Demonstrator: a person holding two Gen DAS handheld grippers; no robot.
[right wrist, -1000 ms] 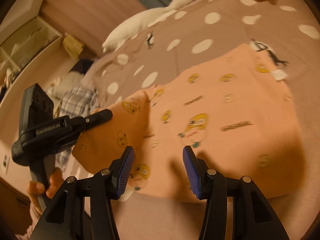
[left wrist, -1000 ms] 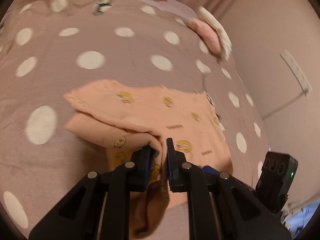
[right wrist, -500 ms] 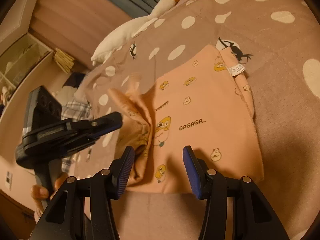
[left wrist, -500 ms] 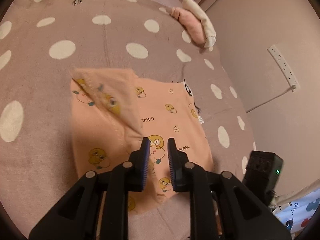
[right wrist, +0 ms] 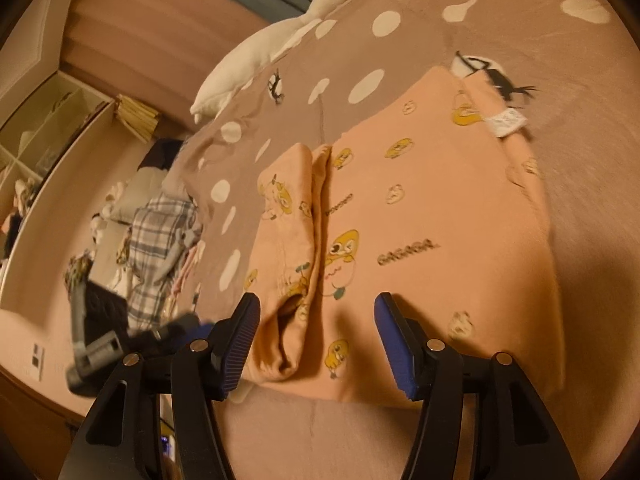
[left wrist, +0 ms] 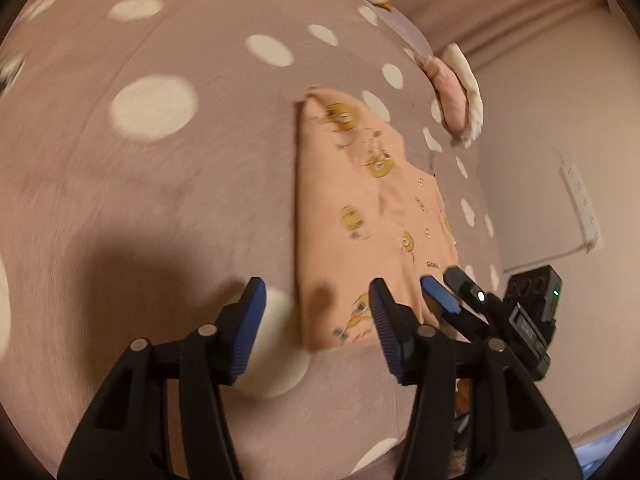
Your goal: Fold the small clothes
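Observation:
A small peach garment with yellow duck prints lies flat on the dotted bedspread, its left sleeve folded in along its side. In the left wrist view the peach garment runs away from me. My left gripper hovers over its near left corner, jaws opening, pads pressing on nothing. My right gripper stands above the near hem, jaws opening a little, holding nothing. The right gripper also shows at the garment's right edge, and the left gripper appears as a blur at lower left.
A white goose plush lies at the far end of the bed. Pink and white folded cloth sits near the bed's right edge. A plaid heap lies on the floor to the left. A power strip hangs on the wall.
My left gripper let go of the sleeve, which now lies folded over the garment, then swung left and back and opened wide. The right gripper opened slightly and stayed put.

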